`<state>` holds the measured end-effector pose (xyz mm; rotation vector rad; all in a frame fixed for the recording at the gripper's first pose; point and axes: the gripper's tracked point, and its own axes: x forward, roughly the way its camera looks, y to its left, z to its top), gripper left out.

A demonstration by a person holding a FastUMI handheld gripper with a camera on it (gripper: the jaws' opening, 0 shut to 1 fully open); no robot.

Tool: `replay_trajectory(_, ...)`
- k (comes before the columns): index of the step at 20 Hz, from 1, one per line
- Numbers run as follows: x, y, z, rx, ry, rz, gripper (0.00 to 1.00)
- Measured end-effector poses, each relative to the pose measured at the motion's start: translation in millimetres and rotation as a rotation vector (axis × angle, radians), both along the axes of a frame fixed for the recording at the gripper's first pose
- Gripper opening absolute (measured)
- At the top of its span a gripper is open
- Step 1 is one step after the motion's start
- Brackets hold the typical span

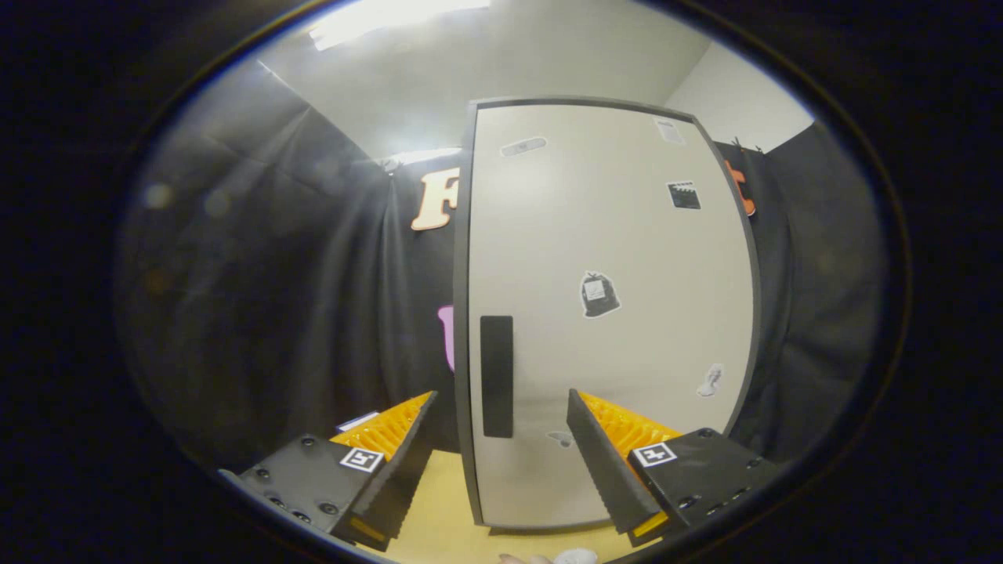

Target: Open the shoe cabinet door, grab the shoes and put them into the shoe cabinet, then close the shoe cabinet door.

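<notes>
Smooth flat cabinet door (611, 313), claw (501, 407) agape

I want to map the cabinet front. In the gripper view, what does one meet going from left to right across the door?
Dark left door edge → tall black rectangular handle → black bag sticker → small pale sticker → dark right door edge. The open tongs point at the handle.

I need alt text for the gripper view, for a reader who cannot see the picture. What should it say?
A tall pale shoe cabinet door, closed, stands just ahead of the open gripper, whose two fingers frame the door's dark vertical handle. Several small stickers dot the door. The cabinet stands on a light wooden surface, with black cloth on both sides.
</notes>
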<state>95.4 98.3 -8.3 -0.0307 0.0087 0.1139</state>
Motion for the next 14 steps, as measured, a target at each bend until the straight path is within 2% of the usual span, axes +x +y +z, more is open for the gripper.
replay_trajectory(9, 40, 14, -6, 0.026, 0.019, -0.030, 0.99)
replay_trajectory(14, 62, 21, -12, -0.002, 0.015, -0.043, 0.99)
